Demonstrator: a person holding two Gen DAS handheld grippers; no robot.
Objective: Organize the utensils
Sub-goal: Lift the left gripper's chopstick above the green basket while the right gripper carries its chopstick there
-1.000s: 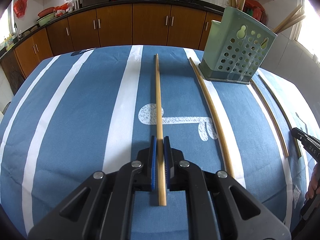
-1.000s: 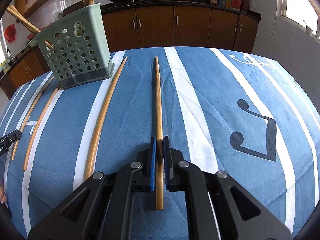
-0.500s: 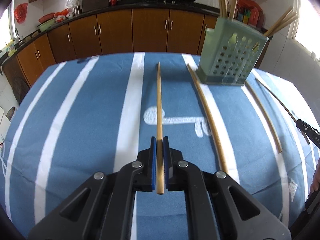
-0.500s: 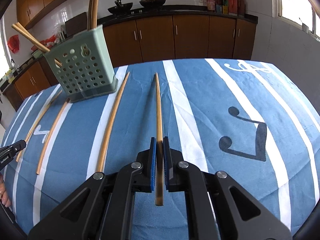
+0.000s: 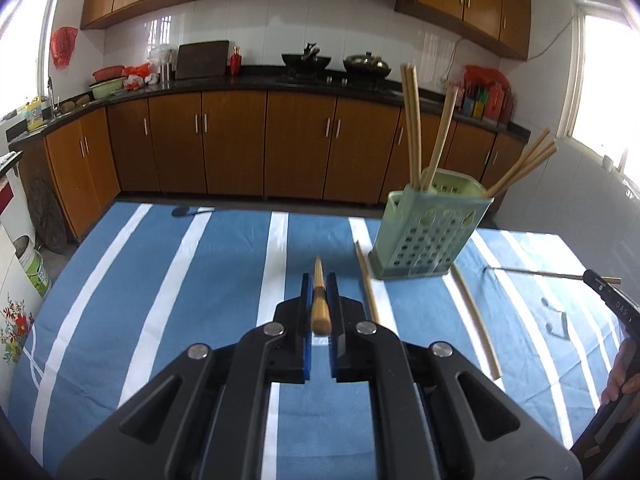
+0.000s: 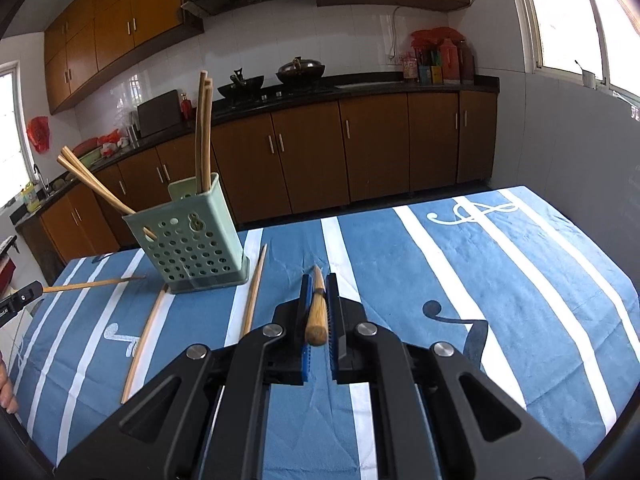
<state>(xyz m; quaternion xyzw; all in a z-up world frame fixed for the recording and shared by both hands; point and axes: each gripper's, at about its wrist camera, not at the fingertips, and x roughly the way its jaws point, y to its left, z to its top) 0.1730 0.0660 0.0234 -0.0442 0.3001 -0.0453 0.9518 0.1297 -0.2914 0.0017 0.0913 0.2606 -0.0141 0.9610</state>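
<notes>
My left gripper (image 5: 319, 288) is shut on a wooden chopstick (image 5: 319, 300), held in the air and pointing forward. My right gripper (image 6: 318, 288) is shut on another wooden chopstick (image 6: 316, 308), also lifted off the cloth. A green perforated utensil holder (image 5: 430, 236) stands at the back of the table with several chopsticks upright in it; it also shows in the right wrist view (image 6: 190, 236). Two loose chopsticks lie beside the holder, one on each side (image 5: 367, 288) (image 5: 476, 324). The other gripper's chopstick (image 5: 536, 273) shows at the right edge.
The table carries a blue cloth with white stripes (image 5: 180, 280). Brown kitchen cabinets (image 5: 240, 140) run along the far wall. A white bucket (image 5: 34, 268) stands on the floor to the left. The table's far edge (image 6: 400, 204) lies just behind the holder.
Both grippers have lifted their chopsticks off the cloth and tilted up, so the chopsticks now point forward in the air. The holder and the loose chopsticks have stayed put.
</notes>
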